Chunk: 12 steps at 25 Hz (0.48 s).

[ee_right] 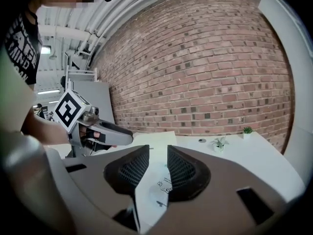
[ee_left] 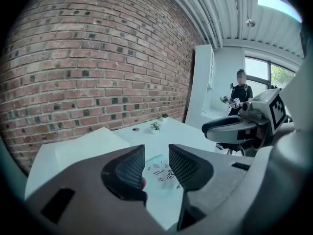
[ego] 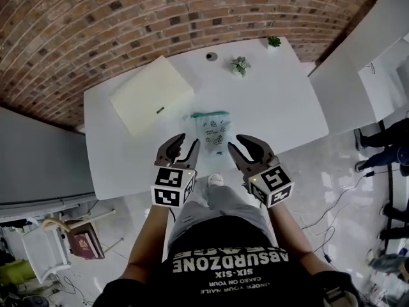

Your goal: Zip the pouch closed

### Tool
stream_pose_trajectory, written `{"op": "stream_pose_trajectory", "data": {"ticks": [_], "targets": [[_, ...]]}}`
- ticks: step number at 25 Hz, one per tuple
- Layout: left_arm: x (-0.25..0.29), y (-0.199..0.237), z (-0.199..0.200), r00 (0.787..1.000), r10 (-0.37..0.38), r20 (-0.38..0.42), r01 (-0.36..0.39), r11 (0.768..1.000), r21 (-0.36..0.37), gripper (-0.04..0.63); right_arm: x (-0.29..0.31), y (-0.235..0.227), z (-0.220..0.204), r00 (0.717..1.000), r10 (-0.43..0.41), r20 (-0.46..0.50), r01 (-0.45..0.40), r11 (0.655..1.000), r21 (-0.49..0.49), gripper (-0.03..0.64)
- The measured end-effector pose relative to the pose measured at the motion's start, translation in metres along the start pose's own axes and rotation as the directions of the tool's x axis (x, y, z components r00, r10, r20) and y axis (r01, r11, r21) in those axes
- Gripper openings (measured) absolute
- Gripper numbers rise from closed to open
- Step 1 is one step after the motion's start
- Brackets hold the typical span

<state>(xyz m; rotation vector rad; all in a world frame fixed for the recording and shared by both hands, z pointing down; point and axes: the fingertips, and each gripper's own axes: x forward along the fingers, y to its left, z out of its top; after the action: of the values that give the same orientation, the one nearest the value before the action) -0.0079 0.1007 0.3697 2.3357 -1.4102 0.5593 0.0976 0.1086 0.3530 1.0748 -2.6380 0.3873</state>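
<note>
We are lining up the left gripper (ego: pixel 186 141) and right gripper (ego: pixel 239 142), both gaping and empty, above the pouch (ego: pixel 212 130) lying near the table's (ego: pixel 281 107) near edge, and next, we reckon, one must pin the fabric while the other pinches the slider.

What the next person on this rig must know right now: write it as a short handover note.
Left gripper: open, nothing between its fingers.
Right gripper: open, also empty.
Pouch: lies flat on the white table, just beyond both grippers, teal edge on the far side. Neither gripper seems to touch it.
Done: no grip taken. How far the zip is closed can't be made out.
Left: probably steady the pouch with one gripper, find the zip pull with the other and run it across.
</note>
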Motion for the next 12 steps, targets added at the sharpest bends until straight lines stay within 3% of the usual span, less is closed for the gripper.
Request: {"op": "stream_pose_trajectory", "data": {"ticks": [12], "targets": [[0.022,0.021,-0.009,0.997,0.046,-0.055,-0.046,0.999,-0.005,0.133,0.033,-0.024,-0.006,0.991,0.104,-0.085,-0.113,0.987,-0.112,0.100]]}}
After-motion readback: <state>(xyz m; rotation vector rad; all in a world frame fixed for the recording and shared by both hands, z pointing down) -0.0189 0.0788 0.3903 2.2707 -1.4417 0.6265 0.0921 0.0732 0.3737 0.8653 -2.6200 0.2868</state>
